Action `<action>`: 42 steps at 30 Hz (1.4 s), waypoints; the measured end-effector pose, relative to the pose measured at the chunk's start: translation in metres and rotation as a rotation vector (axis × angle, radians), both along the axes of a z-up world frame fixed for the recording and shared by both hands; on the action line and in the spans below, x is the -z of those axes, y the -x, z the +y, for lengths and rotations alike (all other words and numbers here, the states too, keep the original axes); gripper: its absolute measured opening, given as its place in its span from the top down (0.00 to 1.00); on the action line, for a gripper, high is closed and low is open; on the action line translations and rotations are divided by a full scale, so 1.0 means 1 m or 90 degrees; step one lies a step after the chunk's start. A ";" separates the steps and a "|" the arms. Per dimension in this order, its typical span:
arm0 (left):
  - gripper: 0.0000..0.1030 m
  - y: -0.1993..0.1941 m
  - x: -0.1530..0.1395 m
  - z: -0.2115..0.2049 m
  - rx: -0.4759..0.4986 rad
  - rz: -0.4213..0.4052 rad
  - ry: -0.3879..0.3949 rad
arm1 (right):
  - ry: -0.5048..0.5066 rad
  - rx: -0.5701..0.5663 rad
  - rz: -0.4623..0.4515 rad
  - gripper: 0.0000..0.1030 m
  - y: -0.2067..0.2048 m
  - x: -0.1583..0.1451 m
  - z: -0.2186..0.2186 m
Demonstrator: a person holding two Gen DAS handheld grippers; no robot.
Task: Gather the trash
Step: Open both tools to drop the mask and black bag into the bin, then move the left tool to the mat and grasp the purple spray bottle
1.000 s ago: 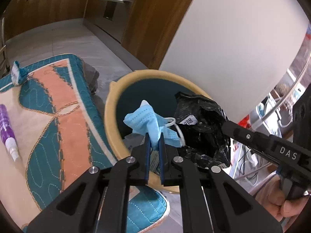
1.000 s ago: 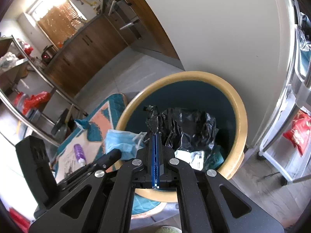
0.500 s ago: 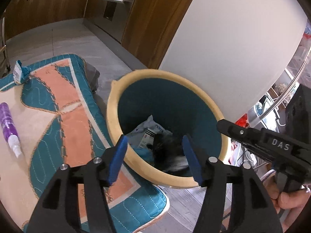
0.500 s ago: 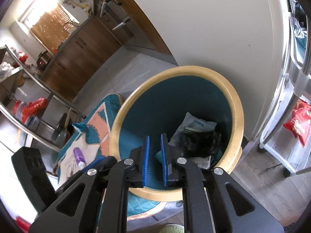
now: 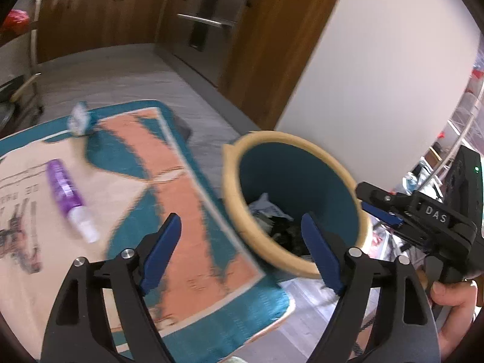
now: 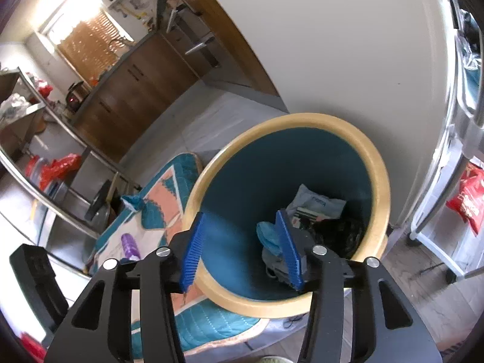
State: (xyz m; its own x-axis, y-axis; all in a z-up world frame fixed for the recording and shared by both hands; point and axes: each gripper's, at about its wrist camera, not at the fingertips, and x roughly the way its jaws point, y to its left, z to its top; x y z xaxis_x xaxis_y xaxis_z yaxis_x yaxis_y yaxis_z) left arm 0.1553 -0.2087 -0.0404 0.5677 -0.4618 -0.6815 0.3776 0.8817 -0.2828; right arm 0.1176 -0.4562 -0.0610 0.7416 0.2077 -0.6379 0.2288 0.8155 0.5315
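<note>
Both grippers' fingers (image 6: 195, 243) just spread, empty; mask (image 6: 267, 237), black bag (image 6: 340, 234) inside bin (image 6: 379, 166).

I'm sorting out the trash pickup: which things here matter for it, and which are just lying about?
Job:
bin
face mask in bin
black bag in bin
purple bottle on mat
wrapper on mat

Lying about:
mat
red bag
cabinets

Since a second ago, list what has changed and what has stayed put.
Both tongs let go: the left tongs have just been opening and dropped the blue face mask, and the right tongs the crumpled black plastic bag, into the teal bin with the yellow rim. Nothing is between either pair now. The purple spray bottle stays on the patterned rug.
</note>
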 end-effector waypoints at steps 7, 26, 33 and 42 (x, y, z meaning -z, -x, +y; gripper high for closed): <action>0.20 -0.008 0.000 0.059 -0.124 0.011 -0.022 | 0.019 -0.031 -0.016 0.47 -0.005 -0.006 0.017; 0.23 -0.069 0.033 0.127 -0.270 0.072 -0.080 | 0.055 -0.076 -0.030 0.33 -0.006 -0.011 0.042; 0.35 -0.087 0.049 0.127 -0.274 0.089 -0.121 | 0.071 -0.087 -0.025 0.33 -0.008 -0.008 0.047; 0.69 -0.090 0.061 0.146 -0.255 0.107 -0.102 | 0.107 -0.122 -0.026 0.33 -0.013 -0.009 0.064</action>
State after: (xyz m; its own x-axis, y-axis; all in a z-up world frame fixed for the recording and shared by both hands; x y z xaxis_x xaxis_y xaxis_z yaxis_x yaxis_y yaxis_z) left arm 0.2456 -0.0630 -0.1018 0.5549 -0.1107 -0.8245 -0.0407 0.9863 -0.1597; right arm 0.1307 -0.3924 -0.0516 0.7250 0.2399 -0.6456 0.0433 0.9196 0.3904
